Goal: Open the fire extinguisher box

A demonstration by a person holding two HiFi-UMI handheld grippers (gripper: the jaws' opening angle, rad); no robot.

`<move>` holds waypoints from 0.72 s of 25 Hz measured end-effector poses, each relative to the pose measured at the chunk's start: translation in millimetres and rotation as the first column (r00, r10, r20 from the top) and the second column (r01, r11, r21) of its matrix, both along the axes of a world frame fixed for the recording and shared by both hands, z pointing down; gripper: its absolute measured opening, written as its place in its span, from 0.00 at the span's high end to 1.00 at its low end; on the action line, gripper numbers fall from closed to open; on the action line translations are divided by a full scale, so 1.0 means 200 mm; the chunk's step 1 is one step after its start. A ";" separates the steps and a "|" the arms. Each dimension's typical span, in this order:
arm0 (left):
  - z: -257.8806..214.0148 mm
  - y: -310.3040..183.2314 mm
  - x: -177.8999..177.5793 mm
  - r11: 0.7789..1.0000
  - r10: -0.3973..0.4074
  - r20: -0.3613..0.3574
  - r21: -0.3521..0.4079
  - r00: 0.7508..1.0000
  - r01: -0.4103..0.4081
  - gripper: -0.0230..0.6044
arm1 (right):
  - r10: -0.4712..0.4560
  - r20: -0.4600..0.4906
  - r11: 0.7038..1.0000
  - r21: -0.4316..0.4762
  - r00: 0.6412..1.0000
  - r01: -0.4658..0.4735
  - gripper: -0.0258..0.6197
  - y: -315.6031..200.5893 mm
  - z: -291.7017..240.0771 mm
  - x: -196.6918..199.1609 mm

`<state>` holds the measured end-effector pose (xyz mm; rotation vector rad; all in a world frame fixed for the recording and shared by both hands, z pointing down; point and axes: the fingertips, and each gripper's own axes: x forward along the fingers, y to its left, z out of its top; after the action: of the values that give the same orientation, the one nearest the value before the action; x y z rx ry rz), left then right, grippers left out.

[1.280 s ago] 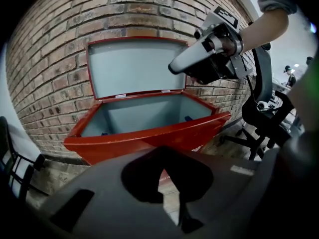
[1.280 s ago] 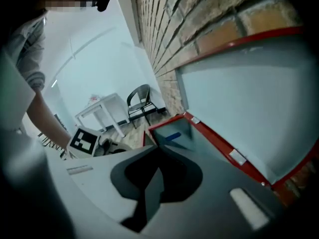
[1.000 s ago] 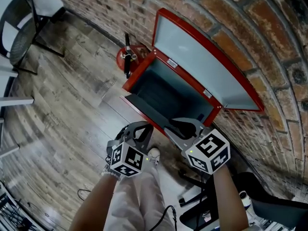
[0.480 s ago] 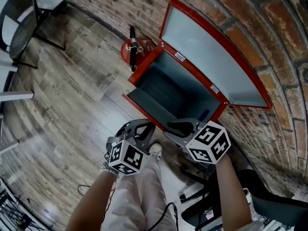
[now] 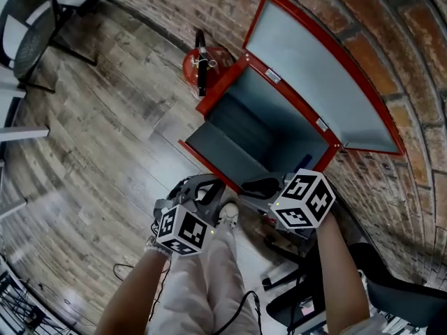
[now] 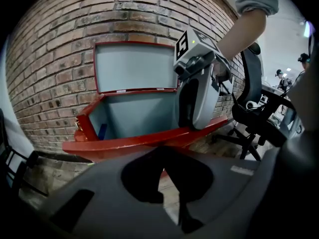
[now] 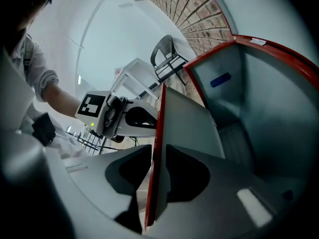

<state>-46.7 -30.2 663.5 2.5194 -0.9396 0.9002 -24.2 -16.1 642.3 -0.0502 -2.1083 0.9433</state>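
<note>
The red fire extinguisher box stands against the brick wall. Its lid is tipped up and back, and its grey-faced front panel hangs outward and down. My right gripper is at the panel's near edge. In the right gripper view, the panel's red edge runs between the jaws of that gripper, which have just been closing on it. My left gripper hovers beside it, shut and empty, a little short of the box rim. The inside of the box is bare.
A red fire extinguisher stands on the wooden floor to the left of the box. A black office chair is at the lower right and a mesh chair at the upper left. A shoe and cables lie below the grippers.
My right gripper has sunk and tilted downward with the front panel's edge between its jaws, so the panel lies lower and further out. The left gripper has shifted slightly alongside it.
</note>
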 end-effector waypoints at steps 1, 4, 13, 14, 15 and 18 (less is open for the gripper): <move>0.01 0.01 -0.01 1.000 -0.001 -0.001 -0.003 1.000 0.001 0.96 | -0.013 0.001 1.000 -0.011 1.000 0.013 0.81 0.02 0.01 -0.01; 0.03 0.05 -0.03 1.000 -0.001 -0.001 -0.013 1.000 0.001 0.96 | -0.038 0.000 0.999 -0.038 0.999 0.038 0.83 0.09 0.03 -0.03; 0.05 0.18 -0.16 0.998 -0.045 0.005 -0.050 0.999 0.045 0.96 | 0.006 0.013 0.996 -0.088 1.000 -0.005 0.89 0.22 0.11 -0.09; 0.05 0.19 -0.18 0.997 -0.054 0.006 -0.051 0.999 0.055 0.96 | 0.011 0.011 0.996 -0.085 1.000 -0.010 0.89 0.23 0.12 -0.10; 0.04 0.20 -0.21 0.997 -0.064 0.007 -0.051 0.998 0.064 0.96 | 0.015 0.007 0.997 -0.079 1.000 -0.014 0.89 0.25 0.13 -0.11; 0.02 0.24 -0.29 0.995 -0.087 0.009 -0.047 0.996 0.087 0.96 | 0.028 -0.007 0.998 -0.058 1.000 -0.029 0.89 0.29 0.17 -0.12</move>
<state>-104.5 17.4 667.4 2.4170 -1.0098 0.8952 -48.7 41.6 675.5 -0.0471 -2.0804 1.0207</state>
